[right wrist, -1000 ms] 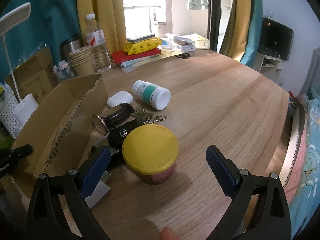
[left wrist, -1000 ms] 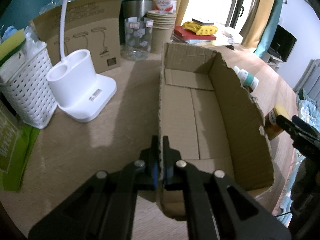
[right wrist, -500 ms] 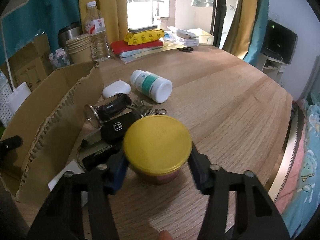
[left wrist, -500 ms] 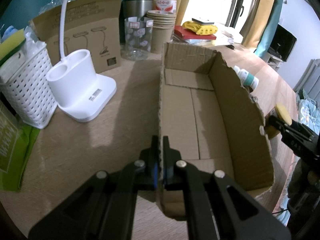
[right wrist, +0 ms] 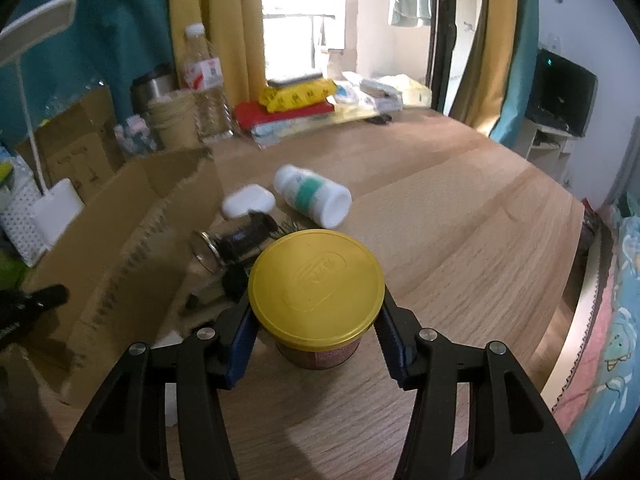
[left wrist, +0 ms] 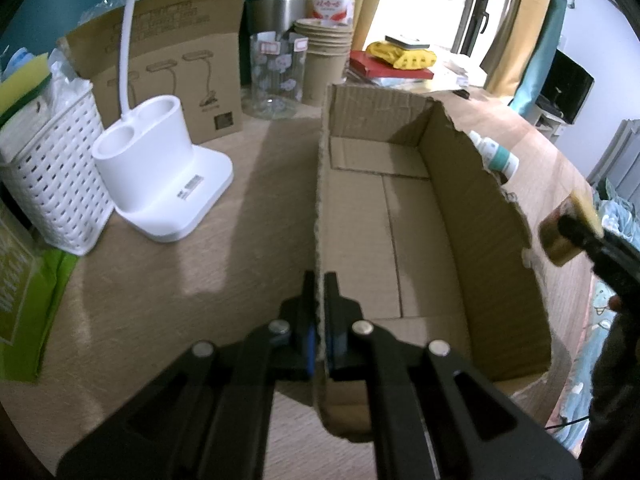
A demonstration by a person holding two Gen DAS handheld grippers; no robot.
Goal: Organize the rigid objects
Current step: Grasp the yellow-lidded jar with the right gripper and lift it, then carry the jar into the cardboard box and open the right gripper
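Two risks are looming as the right gripper is gripping the yellow-lidded jar near the cardboard box, whose wall the left gripper is pinching: jar slipping, or clipping that torn wall.

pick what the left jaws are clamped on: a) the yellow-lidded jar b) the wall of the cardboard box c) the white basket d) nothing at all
b, the left gripper has its jaws pinched shut on the near edge of the cardboard box wall, while the yellow-lidded jar sits in the right gripper.
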